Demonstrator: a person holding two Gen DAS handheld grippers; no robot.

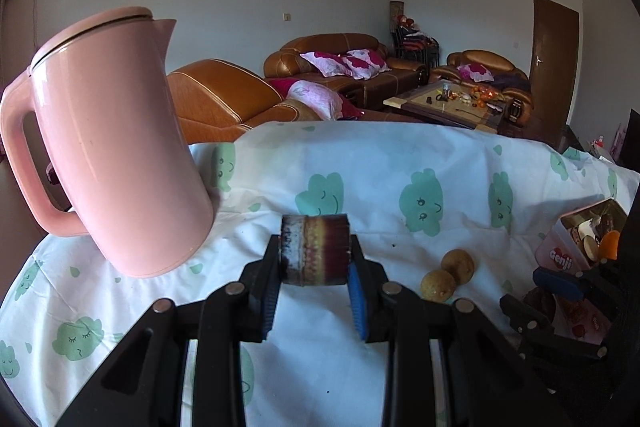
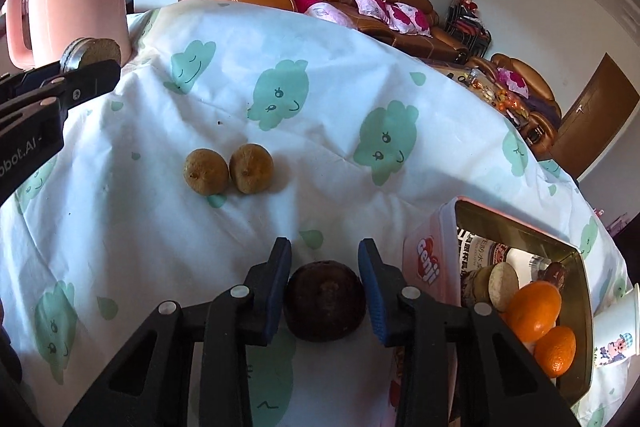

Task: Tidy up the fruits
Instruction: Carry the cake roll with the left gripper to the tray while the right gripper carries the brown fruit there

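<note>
My left gripper point(image 1: 313, 269) is shut on a short piece of sugarcane point(image 1: 314, 249) and holds it above the tablecloth; it also shows at the left of the right wrist view point(image 2: 93, 55). My right gripper point(image 2: 325, 273) is shut on a dark round fruit point(image 2: 325, 301), just left of the pink Genji tin point(image 2: 430, 259). The tin holds two oranges point(image 2: 534, 309), another cane piece and other items. Two yellow-brown round fruits point(image 2: 228, 169) lie side by side on the cloth in front of the right gripper, also in the left wrist view point(image 1: 448, 275).
A pink kettle point(image 1: 116, 147) stands at the table's left, close to the left gripper. A white cloth with green cloud prints point(image 2: 360, 87) covers the table. A paper cup point(image 2: 612, 335) stands right of the tin. Sofas and a coffee table lie beyond.
</note>
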